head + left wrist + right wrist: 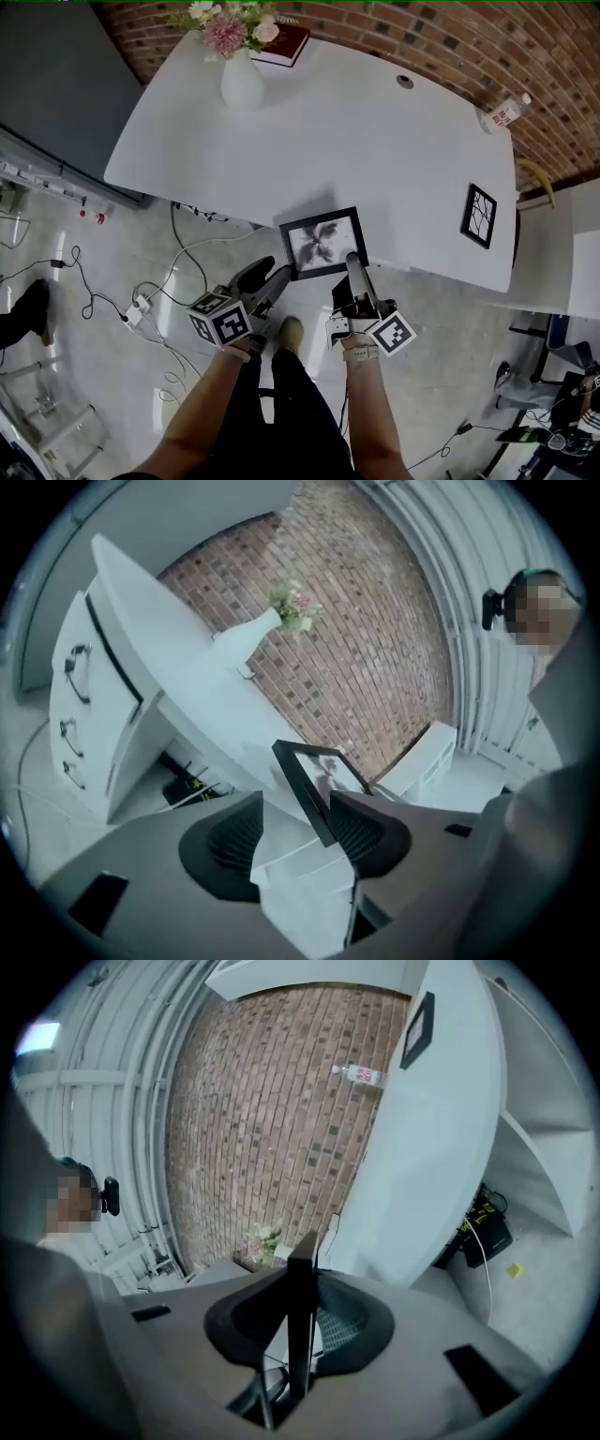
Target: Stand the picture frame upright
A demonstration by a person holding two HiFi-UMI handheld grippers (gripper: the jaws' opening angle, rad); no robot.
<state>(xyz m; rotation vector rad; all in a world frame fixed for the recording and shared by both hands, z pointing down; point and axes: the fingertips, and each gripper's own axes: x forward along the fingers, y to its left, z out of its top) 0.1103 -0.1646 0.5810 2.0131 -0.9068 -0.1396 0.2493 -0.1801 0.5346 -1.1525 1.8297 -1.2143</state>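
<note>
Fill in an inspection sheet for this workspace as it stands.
Surface: white table, mostly bare.
Job's things: picture frame at the near edge, face up, not upright.
Clutter: vase of flowers, red book, water bottle, second small frame.
Grippers: right gripper shut on the frame's edge; left gripper open, the frame's corner between its jaws.
Cables: loose cables on the floor, with a power strip.
Surroundings: brick wall behind the table.

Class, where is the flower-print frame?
Head view, lower centre: frame at the table's near edge, in the right gripper; left gripper open beside it.
</note>
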